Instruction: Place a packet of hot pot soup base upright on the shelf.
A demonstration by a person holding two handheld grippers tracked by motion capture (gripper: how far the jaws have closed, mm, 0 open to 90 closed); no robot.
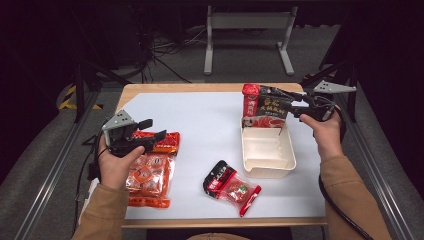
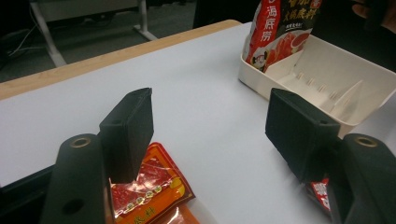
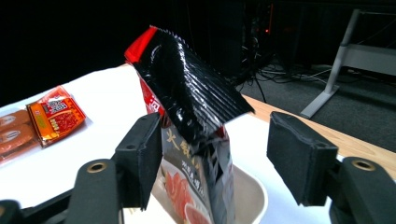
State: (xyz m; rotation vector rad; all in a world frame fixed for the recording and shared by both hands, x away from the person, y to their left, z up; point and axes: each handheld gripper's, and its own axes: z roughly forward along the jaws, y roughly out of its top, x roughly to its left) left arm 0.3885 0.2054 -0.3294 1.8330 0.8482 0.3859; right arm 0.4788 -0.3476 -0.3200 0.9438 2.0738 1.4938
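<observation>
While the black-and-red soup-base pouch is standing upright in the far end of the cream tray in the high view, the right gripper is sitting at its top edge. In the left gripper view, the left gripper is hovering with jaws apart over the orange seasoning packet. In the right gripper view, the jaws are standing wide with the pouch's crinkled top between them, unpressed; it is looking light, floppy and slick, so the stiffer sealed top strip seems the best hold.

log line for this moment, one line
right hand-held gripper: open around black-red pouch | pouch: upright in white bin | left hand-held gripper: open over orange packet

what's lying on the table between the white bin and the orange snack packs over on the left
In the high view, one small red-and-black packet lies nearer the front edge; otherwise the table between the white bin and orange snack packs is bare.
</observation>
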